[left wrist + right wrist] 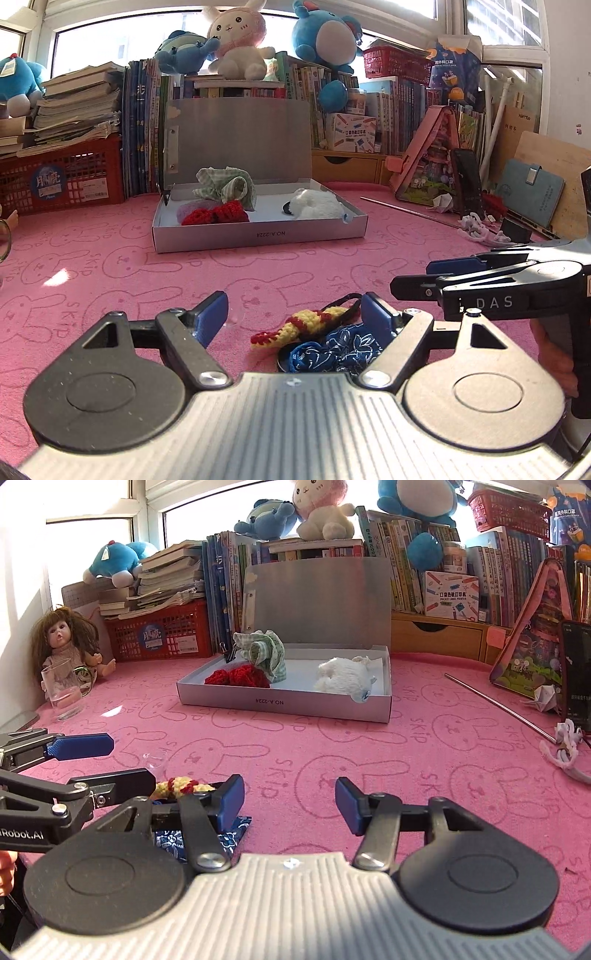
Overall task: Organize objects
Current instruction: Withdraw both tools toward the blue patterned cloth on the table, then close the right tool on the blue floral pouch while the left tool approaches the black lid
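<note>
Two grippers — left gripper [293, 314] and right gripper [290, 803] — jaws spread, crocheted yellow-red piece [295, 326] and blue floral pouch [332, 350], possibly touching, between left fingers, grey box [258, 232] beyond.

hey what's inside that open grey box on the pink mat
Inside the grey box: a green checked cloth, a red knitted piece, a white plush. Anything beneath them is hidden.

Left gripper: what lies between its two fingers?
In the left wrist view, a yellow-red knitted piece and a blue patterned cloth lie between the open left gripper fingers.
</note>
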